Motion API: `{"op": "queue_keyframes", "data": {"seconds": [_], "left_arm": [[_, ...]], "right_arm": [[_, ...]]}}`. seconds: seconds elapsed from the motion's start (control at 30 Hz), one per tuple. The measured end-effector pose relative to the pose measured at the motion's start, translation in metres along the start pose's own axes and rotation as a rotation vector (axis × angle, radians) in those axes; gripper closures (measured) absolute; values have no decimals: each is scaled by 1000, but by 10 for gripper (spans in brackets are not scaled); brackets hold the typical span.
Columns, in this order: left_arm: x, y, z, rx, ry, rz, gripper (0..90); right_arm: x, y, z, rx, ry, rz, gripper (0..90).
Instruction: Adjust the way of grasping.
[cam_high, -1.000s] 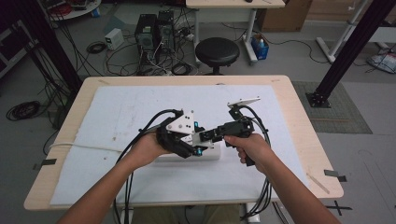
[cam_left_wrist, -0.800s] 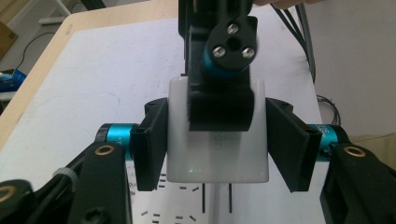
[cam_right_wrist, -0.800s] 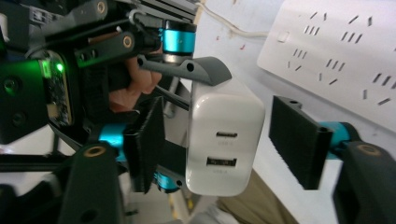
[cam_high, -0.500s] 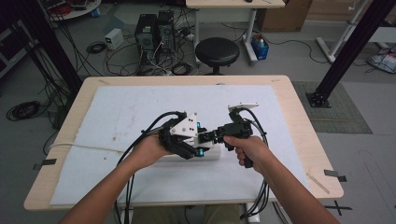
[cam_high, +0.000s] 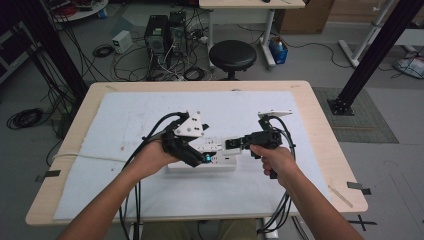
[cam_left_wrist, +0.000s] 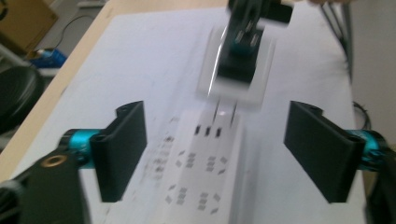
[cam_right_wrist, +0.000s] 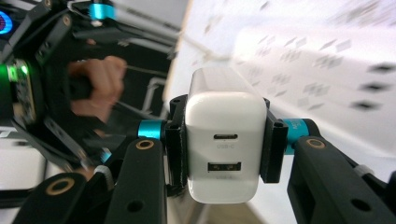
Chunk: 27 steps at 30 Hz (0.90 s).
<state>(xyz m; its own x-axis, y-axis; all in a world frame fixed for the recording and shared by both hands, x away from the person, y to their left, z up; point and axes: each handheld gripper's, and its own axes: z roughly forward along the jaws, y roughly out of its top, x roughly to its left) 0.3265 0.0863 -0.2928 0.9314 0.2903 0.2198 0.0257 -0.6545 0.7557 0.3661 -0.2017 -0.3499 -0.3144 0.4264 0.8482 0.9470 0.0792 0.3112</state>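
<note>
White charger (cam_right_wrist: 226, 147), white power strip (cam_left_wrist: 203, 175), black fingers (cam_left_wrist: 120, 149).

Power strip (cam_high: 210, 156) lies on the table (cam_high: 320, 150) centre, left gripper (cam_high: 192, 150) over its left part, charger (cam_right_wrist: 225, 140) in right gripper (cam_high: 234, 144) apparently just above its right end.

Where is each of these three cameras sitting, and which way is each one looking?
High view: above the person's side, looking forward and down on the table; both forearms, left gripper and right gripper show.
Left gripper view: rides the left gripper, looking along its open jaws at the power strip.
Right gripper view: rides the right gripper, whose jaws clamp a white charger.
Shared: the gripper views both show the power strip and the opposite gripper.
</note>
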Motion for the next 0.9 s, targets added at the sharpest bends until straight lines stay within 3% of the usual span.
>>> {"op": "queue_keyframes", "data": {"seconds": [0.1, 0.17, 0.27, 0.43, 0.53, 0.67, 0.9], "left_arm": [[12, -13, -13, 42, 22, -45, 178], [20, -22, -22, 88, 40, -86, 178], [32, -36, -32, 176, 70, -146, 178], [43, -54, -43, 295, 74, -235, 178], [43, -61, -47, 341, 80, -252, 178], [42, -66, -53, 373, 38, -273, 178], [50, -77, -62, 433, 56, -249, 178]], "right_arm": [[-7, -1, -17, -36, -60, -26, 618], [-7, -3, -24, -33, -128, -82, 618], [-2, -4, -29, 13, -251, -184, 618], [11, -2, -33, 105, -474, -367, 618], [18, -2, -38, 145, -554, -460, 618], [24, -1, -44, 191, -629, -547, 618], [30, 0, -51, 272, -742, -616, 618]]}}
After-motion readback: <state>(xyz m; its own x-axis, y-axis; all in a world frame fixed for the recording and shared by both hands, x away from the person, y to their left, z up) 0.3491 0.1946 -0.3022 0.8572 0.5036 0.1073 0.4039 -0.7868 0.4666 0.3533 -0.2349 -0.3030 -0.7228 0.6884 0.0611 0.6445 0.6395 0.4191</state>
